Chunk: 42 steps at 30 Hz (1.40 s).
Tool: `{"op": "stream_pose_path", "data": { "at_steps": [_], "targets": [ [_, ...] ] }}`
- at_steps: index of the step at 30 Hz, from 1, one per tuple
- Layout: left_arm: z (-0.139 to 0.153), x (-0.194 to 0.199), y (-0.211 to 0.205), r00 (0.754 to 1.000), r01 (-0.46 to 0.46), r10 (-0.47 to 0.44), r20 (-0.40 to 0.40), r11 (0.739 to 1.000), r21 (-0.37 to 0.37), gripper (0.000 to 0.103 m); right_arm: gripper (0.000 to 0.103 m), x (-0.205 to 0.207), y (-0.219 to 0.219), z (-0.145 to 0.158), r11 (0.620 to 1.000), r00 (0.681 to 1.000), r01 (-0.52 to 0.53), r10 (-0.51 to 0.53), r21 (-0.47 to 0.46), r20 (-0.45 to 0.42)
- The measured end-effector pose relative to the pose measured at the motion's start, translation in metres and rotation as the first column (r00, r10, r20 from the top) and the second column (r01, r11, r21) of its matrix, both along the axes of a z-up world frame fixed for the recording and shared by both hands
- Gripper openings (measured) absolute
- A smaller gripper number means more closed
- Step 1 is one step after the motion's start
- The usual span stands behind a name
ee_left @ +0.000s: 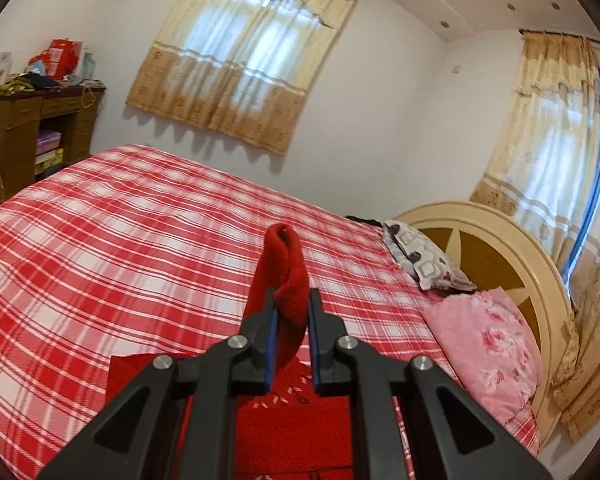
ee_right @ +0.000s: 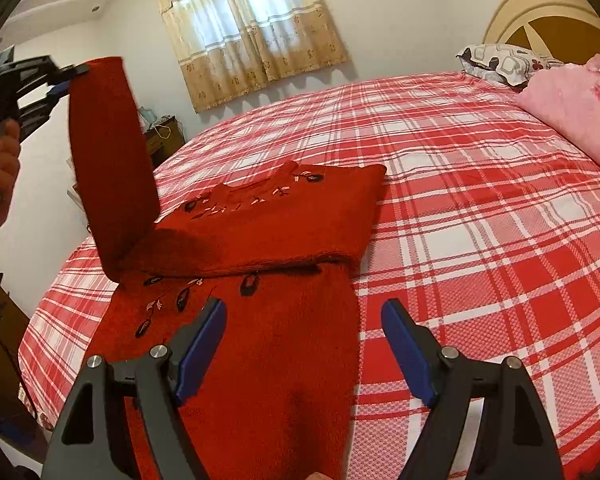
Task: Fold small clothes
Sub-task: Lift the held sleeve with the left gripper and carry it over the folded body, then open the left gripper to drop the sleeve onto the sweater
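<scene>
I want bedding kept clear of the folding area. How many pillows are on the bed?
2. A grey patterned pillow lies against the headboard, and a pink floral pillow sits next to it, nearer the camera. Others could be hidden outside the views.

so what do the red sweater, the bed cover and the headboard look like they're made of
Red sweater: looks like fuzzy knit, wool or acrylic; matte nap, stitched leaf embroidery.
Bed cover: thin woven plaid cloth, probably cotton or a blend; fine weave grain shows, no sheen.
Headboard: hard and smooth, cream frame around brown panels; painted or lacquered wood by the look, though moulded board cannot be ruled out.
</scene>
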State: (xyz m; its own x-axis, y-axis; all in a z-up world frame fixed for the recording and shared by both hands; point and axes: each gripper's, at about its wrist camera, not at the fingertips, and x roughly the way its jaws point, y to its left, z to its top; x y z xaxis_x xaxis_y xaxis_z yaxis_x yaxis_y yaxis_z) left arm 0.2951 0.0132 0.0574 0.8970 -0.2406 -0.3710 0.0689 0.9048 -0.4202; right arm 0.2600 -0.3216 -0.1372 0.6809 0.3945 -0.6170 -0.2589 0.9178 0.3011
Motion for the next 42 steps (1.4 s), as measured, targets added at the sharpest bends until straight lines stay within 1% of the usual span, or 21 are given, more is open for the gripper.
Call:
{"op": "stream_pose_path", "data": {
  "at_steps": [3,6,8,12,16,18,20,21,22,24,25,27,29,30,31,32,33,34,36,39,42],
  "targets": [
    [-0.008,0.004,-0.024,1.000,0.029,-0.029,0.000,0.999,0.028,0.013,0.080,0.000,0.000,-0.002,1.000,1.000,0.005,-0.005,0.012,0.005],
    [-0.024,0.009,-0.058,0.999,0.039,-0.039,0.001,0.994,0.104,0.013,0.080,0.000,0.000,-0.007,1.000,1.000,0.003,-0.003,0.020,0.005],
    [-0.044,0.014,-0.084,0.999,0.051,-0.049,-0.015,0.988,0.145,0.014,0.080,0.000,-0.001,-0.010,1.000,1.000,0.003,-0.003,0.028,0.004],
    [-0.083,0.022,-0.121,0.995,0.086,-0.074,-0.072,0.978,0.190,0.014,0.080,0.001,-0.003,-0.016,0.999,1.000,-0.008,0.008,0.051,0.005],
    [-0.116,0.026,-0.153,0.984,0.155,-0.125,-0.129,0.951,0.268,0.018,0.080,0.005,-0.001,-0.025,0.998,0.999,-0.025,0.026,0.053,-0.019],
    [-0.123,0.027,-0.158,0.975,0.191,-0.149,-0.162,0.939,0.286,0.022,0.080,0.006,0.001,-0.028,0.999,0.999,-0.029,0.030,0.045,-0.026],
    [-0.122,0.022,-0.158,0.970,0.223,-0.180,-0.166,0.929,0.295,0.026,0.080,0.006,0.002,-0.028,0.998,0.999,-0.039,0.040,0.042,-0.026],
    [-0.120,0.017,-0.156,0.970,0.226,-0.184,-0.161,0.924,0.308,0.038,0.080,0.006,0.003,-0.028,0.998,0.999,-0.041,0.042,0.039,-0.024],
    [-0.117,0.010,-0.153,0.970,0.230,-0.190,-0.150,0.919,0.320,0.054,0.080,0.005,0.003,-0.028,0.998,0.999,-0.044,0.045,0.038,-0.021],
    [-0.112,-0.008,-0.141,0.974,0.224,-0.200,-0.102,0.908,0.353,0.071,0.080,0.005,0.004,-0.029,0.998,0.999,-0.048,0.049,0.040,-0.018],
    [-0.111,-0.019,-0.131,0.980,0.199,-0.185,-0.074,0.901,0.386,0.074,0.080,0.004,0.004,-0.029,0.998,0.998,-0.052,0.053,0.042,-0.018],
    [-0.114,-0.032,-0.111,0.989,0.149,-0.139,-0.056,0.883,0.444,0.077,0.080,0.004,0.005,-0.029,0.997,0.998,-0.063,0.064,0.045,-0.021],
    [-0.123,-0.045,-0.079,0.997,0.078,-0.055,-0.061,0.861,0.502,0.080,0.080,0.004,0.005,-0.028,0.995,0.996,-0.079,0.081,0.059,-0.032],
    [-0.127,-0.049,-0.068,0.998,0.054,-0.025,-0.062,0.854,0.517,0.080,0.080,0.004,0.004,-0.025,0.996,0.997,-0.073,0.074,0.060,-0.029],
    [-0.133,-0.054,-0.048,0.998,0.011,0.029,-0.064,0.840,0.543,0.081,0.080,0.003,0.004,-0.021,0.996,0.997,-0.075,0.076,0.054,-0.027],
    [-0.138,-0.057,-0.035,0.995,-0.014,0.066,-0.071,0.827,0.562,0.082,0.076,0.004,0.004,-0.015,0.995,0.996,-0.082,0.083,0.064,-0.023],
    [-0.144,-0.059,-0.020,0.990,-0.046,0.114,-0.080,0.810,0.584,0.084,0.069,0.005,0.004,-0.010,0.993,0.996,-0.087,0.089,0.080,-0.024],
    [-0.151,-0.061,0.000,0.980,-0.085,0.175,-0.093,0.797,0.598,0.086,0.065,0.008,0.006,-0.006,0.992,0.995,-0.090,0.094,0.087,-0.034],
    [-0.162,-0.063,0.023,0.970,-0.095,0.206,-0.132,0.815,0.571,0.087,0.053,0.020,0.014,-0.003,0.996,0.994,-0.073,0.077,0.050,-0.077],
    [-0.183,-0.060,0.043,0.954,-0.094,0.227,-0.196,0.848,0.522,0.087,0.051,0.044,0.028,-0.006,0.996,0.984,-0.084,0.090,0.043,-0.153],
    [-0.198,-0.059,0.051,0.943,-0.100,0.237,-0.234,0.872,0.479,0.087,0.051,0.067,0.042,-0.015,0.998,0.976,-0.052,0.046,-0.026,-0.215]
  ]
}}
